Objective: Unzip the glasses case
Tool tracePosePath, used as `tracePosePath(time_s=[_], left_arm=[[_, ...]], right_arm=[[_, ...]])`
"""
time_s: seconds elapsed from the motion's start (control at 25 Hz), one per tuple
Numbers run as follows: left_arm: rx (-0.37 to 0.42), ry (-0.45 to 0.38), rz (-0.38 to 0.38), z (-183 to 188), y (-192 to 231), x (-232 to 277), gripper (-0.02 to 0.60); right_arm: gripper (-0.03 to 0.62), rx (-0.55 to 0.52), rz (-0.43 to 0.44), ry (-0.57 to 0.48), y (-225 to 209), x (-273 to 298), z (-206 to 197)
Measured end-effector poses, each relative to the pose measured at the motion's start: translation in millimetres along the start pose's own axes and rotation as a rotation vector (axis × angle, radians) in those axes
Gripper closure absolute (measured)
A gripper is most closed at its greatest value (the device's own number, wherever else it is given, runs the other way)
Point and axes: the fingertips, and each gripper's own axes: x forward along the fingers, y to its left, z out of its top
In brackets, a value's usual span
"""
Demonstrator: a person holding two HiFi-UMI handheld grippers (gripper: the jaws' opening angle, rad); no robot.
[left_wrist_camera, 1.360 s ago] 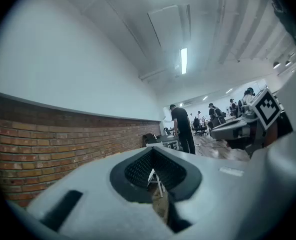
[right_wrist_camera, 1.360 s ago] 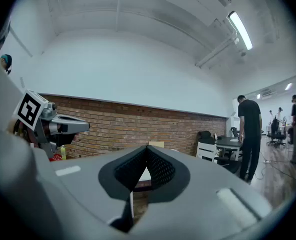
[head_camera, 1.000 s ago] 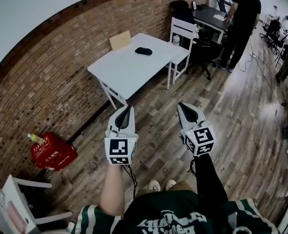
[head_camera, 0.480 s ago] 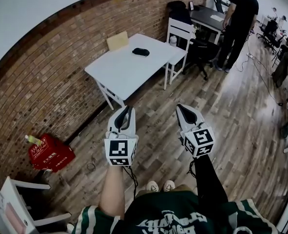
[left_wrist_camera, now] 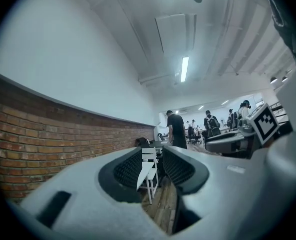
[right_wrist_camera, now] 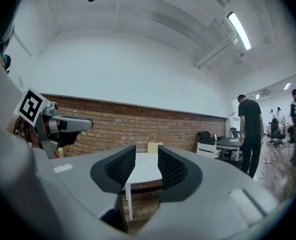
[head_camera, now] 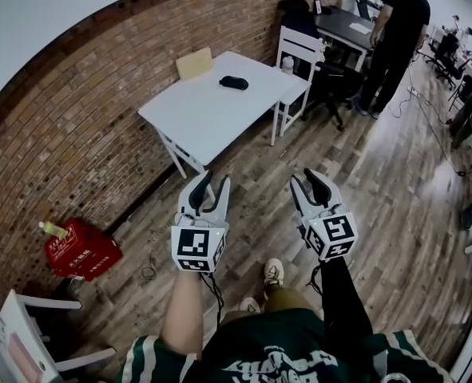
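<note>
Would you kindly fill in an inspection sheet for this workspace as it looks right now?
Surface: white table beside the brick wall, mostly bare.
Job's things: dark glasses case on the table, untouched; zip too small to judge.
Clutter: tan board at the table's far edge; red box on the floor.
Grippers: left gripper and right gripper empty, jaws apart, just been opening, well short of the table.
Cables: cord hanging from the left gripper; cable along the floor.
Surroundings: white chair; person at a desk.
</note>
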Motion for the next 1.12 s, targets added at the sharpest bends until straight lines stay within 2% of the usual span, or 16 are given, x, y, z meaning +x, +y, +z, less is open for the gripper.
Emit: tracePosePath(time_s=[0.12,0.24,0.48,0.84,1.12], left_arm=[[0.001,0.001,0.003,-6,8,23,0.448],[-0.002,-0.007,0.014,-10,20,50,0.481],[0.009,-0.018,0.038,-2,52,123,0.517],[0.03,-0.018,0.094,2,82,234,0.541],[0.037,0.005,0.128,-8,89,286,0.543]], right_arm=[[0.439,-0.002,0.004,0.011,-12,21,-10],[0.439,0.008,0.008,0.015,-29,49,-16],[0.441,0.019,0.033,-0.012,-76,126,-4],[0.451,0.055,0.081,-0.017,-152,225,2],[0.459,0.089,0.121,-0.014,-191,270,-6]])
